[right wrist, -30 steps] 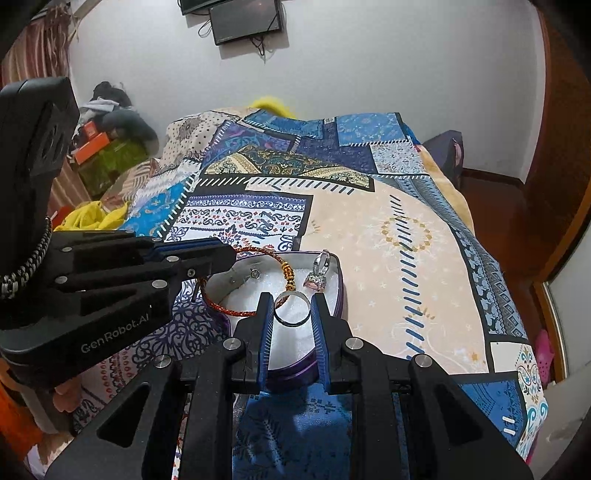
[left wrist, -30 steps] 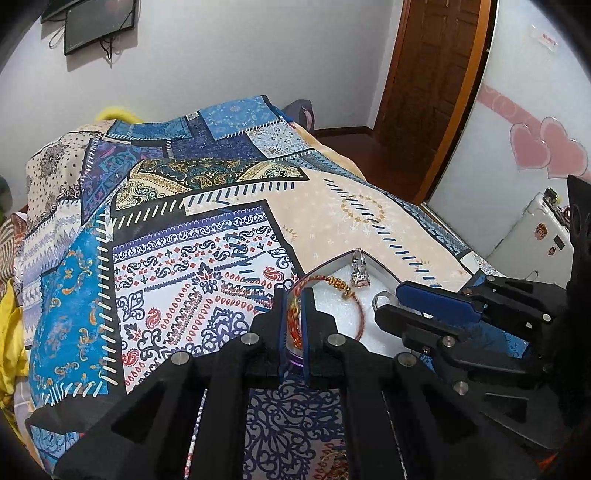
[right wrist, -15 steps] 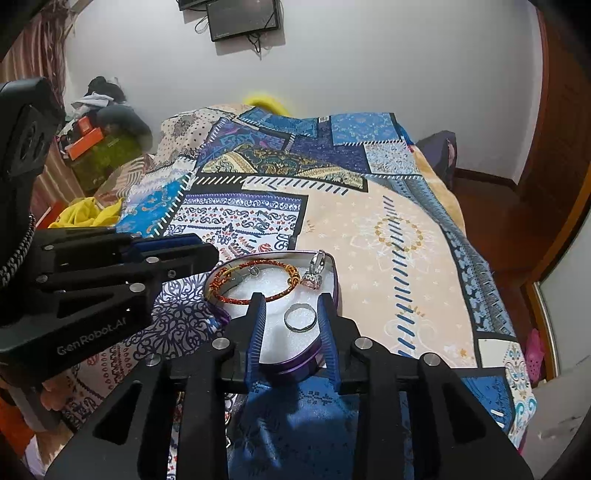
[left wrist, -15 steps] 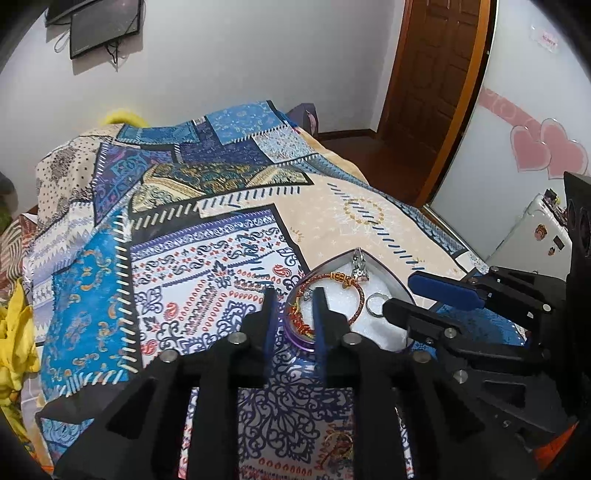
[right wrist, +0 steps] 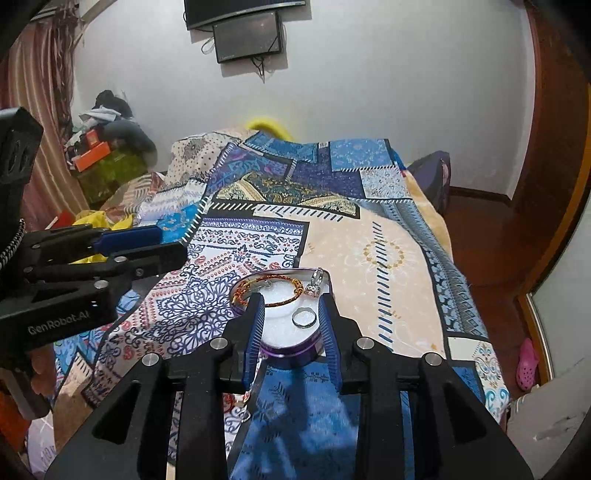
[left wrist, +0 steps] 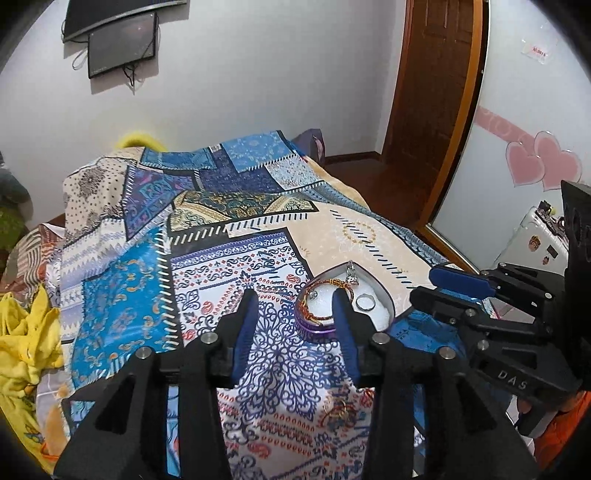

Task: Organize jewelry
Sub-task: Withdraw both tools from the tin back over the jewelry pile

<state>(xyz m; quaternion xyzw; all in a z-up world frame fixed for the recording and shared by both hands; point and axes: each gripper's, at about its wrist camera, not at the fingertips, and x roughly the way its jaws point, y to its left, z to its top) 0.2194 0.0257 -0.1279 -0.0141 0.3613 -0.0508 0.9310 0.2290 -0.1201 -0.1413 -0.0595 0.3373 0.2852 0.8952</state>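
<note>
A purple heart-shaped jewelry box (left wrist: 317, 329) (right wrist: 295, 349) with a white lining lies on the patterned bedspread. Inside lie a red and gold beaded bracelet (left wrist: 325, 283) (right wrist: 275, 282), a silver ring (left wrist: 365, 301) (right wrist: 304, 318) and a silver pendant (left wrist: 351, 275) (right wrist: 316, 284). My left gripper (left wrist: 293, 299) is open and empty, raised above the bed just left of the box. My right gripper (right wrist: 291, 304) is open and empty, its fingers on either side of the box's near end. Another piece of jewelry (left wrist: 341, 410) lies on the bedspread near me.
The bed (right wrist: 369, 251) runs back to a white wall with a mounted screen (right wrist: 249, 35). Yellow cloth (left wrist: 26, 339) lies at the left edge. A wooden door (left wrist: 432, 92) and a wardrobe with pink hearts (left wrist: 543, 162) are on the right.
Both grippers have opened wide and pulled back from the box. The left one let go of the bracelet and the right one let go of the ring; both now lie in the box.
</note>
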